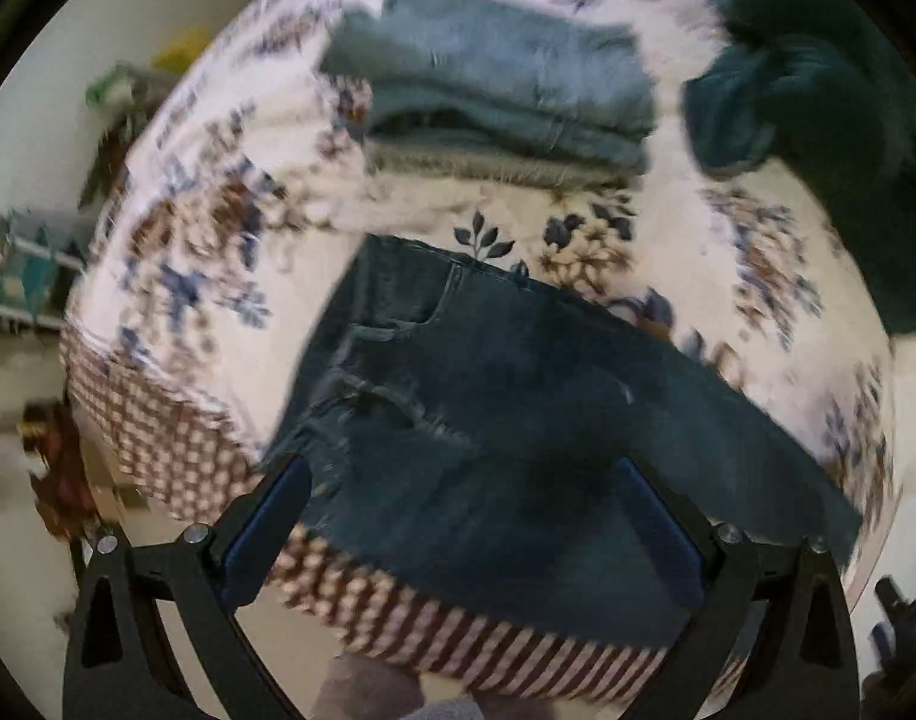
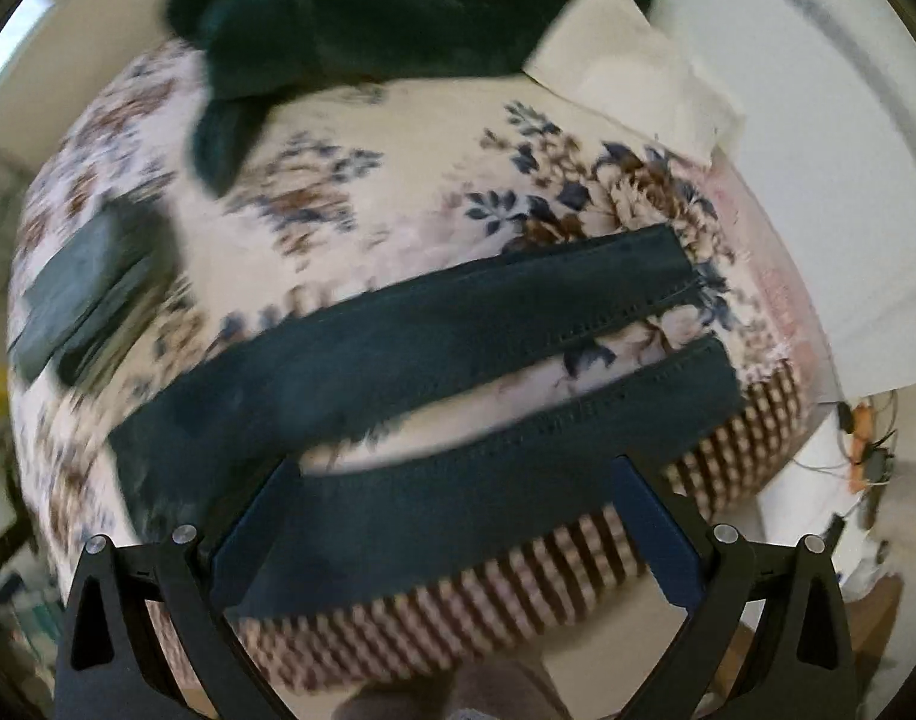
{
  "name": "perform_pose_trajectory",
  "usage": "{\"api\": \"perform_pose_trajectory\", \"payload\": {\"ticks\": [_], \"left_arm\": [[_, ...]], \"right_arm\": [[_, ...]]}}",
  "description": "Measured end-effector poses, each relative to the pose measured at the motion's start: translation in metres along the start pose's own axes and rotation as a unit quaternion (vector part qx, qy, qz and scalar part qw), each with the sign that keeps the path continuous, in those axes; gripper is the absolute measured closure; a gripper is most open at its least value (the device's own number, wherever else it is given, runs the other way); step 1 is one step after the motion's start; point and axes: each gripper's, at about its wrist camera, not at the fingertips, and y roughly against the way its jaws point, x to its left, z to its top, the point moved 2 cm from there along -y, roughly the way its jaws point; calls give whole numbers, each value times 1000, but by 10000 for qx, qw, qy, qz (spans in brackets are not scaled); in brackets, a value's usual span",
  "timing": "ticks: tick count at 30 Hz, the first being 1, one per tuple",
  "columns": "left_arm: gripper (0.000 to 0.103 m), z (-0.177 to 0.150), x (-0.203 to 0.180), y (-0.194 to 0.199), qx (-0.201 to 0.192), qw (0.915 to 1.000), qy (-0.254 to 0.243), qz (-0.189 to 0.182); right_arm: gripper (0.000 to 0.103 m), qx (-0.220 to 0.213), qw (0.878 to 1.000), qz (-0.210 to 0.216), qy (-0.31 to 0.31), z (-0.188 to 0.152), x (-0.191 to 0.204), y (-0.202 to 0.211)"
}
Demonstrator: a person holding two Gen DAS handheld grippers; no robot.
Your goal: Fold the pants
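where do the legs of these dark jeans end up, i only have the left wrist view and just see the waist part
Observer: In the right wrist view the two legs of the dark jeans lie spread apart on the floral bedspread, hems to the right.
Operator: is the right claw holding one
Observer: No, the right claw is open above the nearer leg.
Operator: anything past the legs
Observer: A cream pillow lies by the dark green garment.

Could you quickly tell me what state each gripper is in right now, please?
Left gripper: jaws open, holding nothing, above the dark jeans.
Right gripper: jaws open, holding nothing, above the jeans' near leg.
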Motion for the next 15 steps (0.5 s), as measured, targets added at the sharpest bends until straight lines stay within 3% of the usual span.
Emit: {"api": "perform_pose_trajectory", "payload": {"ticks": [3, 7, 8, 10, 15], "left_arm": [[0, 34, -7, -62, 354, 9986, 403, 25], [0, 76, -13, -151, 889, 9903, 1071, -16], [0, 85, -15, -171, 1024, 9870, 1242, 6], [0, 95, -15, -201, 1214, 9808, 1529, -3], [0, 108, -14, -233, 1355, 9733, 1824, 324]], "right_arm": [[0, 225, 9986, -75, -476, 50, -7, -82], [3, 560, 9890, -138, -1361, 94, -29, -184], [15, 617, 9868, -187, -1487, 95, -35, -196], [27, 888, 9784, -286, -1844, 103, -48, -235], [27, 1263, 9583, -285, -2548, 105, -65, -289]]}}
